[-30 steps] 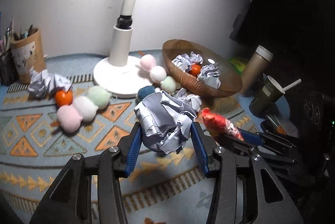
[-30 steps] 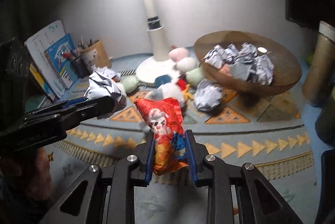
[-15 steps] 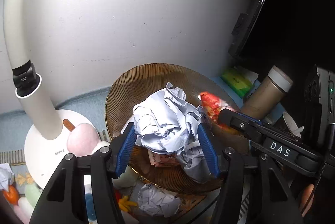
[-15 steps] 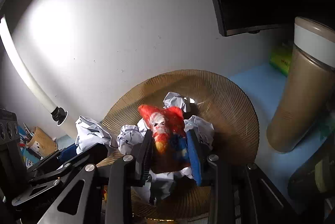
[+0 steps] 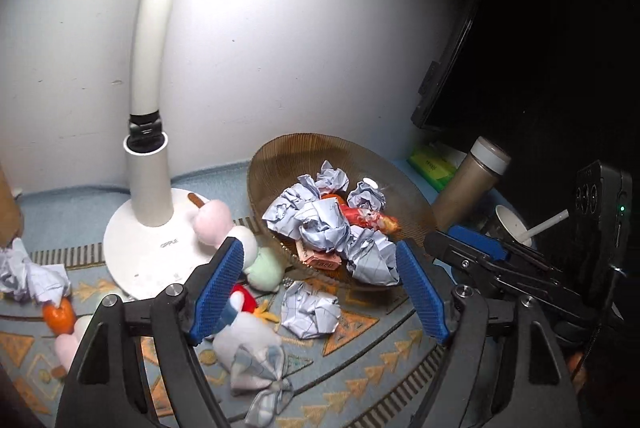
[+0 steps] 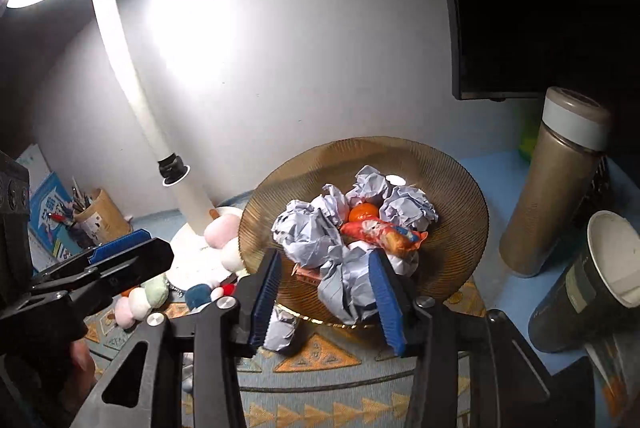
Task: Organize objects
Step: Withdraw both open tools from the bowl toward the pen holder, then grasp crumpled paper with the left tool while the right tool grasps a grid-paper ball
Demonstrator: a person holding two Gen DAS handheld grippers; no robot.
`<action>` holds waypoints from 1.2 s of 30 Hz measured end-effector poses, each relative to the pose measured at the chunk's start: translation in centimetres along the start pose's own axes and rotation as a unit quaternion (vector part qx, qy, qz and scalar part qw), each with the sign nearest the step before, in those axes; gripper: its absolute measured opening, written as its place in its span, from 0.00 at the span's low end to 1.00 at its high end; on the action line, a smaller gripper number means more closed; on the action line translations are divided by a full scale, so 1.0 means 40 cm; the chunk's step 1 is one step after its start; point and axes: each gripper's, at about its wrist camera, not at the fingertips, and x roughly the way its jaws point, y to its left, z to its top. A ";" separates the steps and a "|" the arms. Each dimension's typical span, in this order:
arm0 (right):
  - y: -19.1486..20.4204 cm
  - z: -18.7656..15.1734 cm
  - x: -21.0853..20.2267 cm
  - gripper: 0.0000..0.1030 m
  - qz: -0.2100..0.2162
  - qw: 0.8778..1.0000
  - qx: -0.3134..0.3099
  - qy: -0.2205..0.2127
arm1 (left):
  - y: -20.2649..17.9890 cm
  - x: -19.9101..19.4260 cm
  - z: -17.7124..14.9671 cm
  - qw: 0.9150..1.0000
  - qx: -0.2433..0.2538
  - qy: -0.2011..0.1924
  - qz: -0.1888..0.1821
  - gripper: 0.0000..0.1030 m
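A brown ribbed bowl [image 5: 280, 156] [image 6: 452, 180] holds several crumpled paper balls [image 5: 324, 224] [image 6: 308, 232], a red snack packet [image 5: 368, 218] [image 6: 380, 232] and an orange [image 6: 362, 212]. My left gripper [image 5: 318, 288] is open and empty, just in front of the bowl. My right gripper [image 6: 326, 300] is open and empty at the bowl's near rim. One paper ball [image 5: 310, 312] lies on the mat before the bowl. Another paper ball [image 5: 28, 274] and an orange [image 5: 58, 314] lie at the left.
A white lamp [image 5: 148, 212] stands left of the bowl, with plush balls [image 5: 212, 220] and a plush toy [image 5: 248, 344] around its base. A tan flask [image 6: 560, 188], a paper cup [image 6: 592, 280] and a pen holder [image 6: 100, 216] stand on the patterned mat [image 5: 360, 380].
Both grippers let go over the bowl: the paper ball and the red snack packet now lie in it. Both jaws opened and pulled back from the bowl.
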 end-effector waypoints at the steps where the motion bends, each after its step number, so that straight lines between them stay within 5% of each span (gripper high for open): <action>1: 0.018 -0.016 -0.018 0.63 0.003 1.000 -0.006 -0.003 | 0.016 -0.042 -0.017 1.000 -0.007 -0.011 0.011 0.88; 3: 0.058 -0.049 -0.037 0.63 0.024 0.999 -0.020 0.006 | 0.041 -0.126 -0.058 0.999 -0.021 -0.036 0.035 0.97; 7: 0.127 -0.147 -0.021 0.63 0.051 0.998 -0.025 0.040 | 0.114 -0.242 -0.170 0.993 -0.048 -0.049 0.098 0.97; 13: 0.201 -0.280 0.074 0.63 0.058 0.995 -0.041 0.069 | 0.241 -0.272 -0.356 0.980 -0.075 -0.035 0.183 0.97; 18: 0.230 -0.320 0.117 0.63 0.046 0.994 -0.059 0.082 | 0.300 -0.250 -0.423 0.976 -0.115 -0.020 0.183 0.96; 30: 0.246 -0.321 0.126 0.63 0.036 0.993 -0.078 0.081 | 0.343 -0.266 -0.420 0.974 -0.162 -0.030 0.153 0.96; 36: 0.331 -0.240 0.121 0.63 0.109 0.986 -0.094 0.087 | 0.400 -0.299 -0.313 0.975 -0.161 -0.032 0.152 0.96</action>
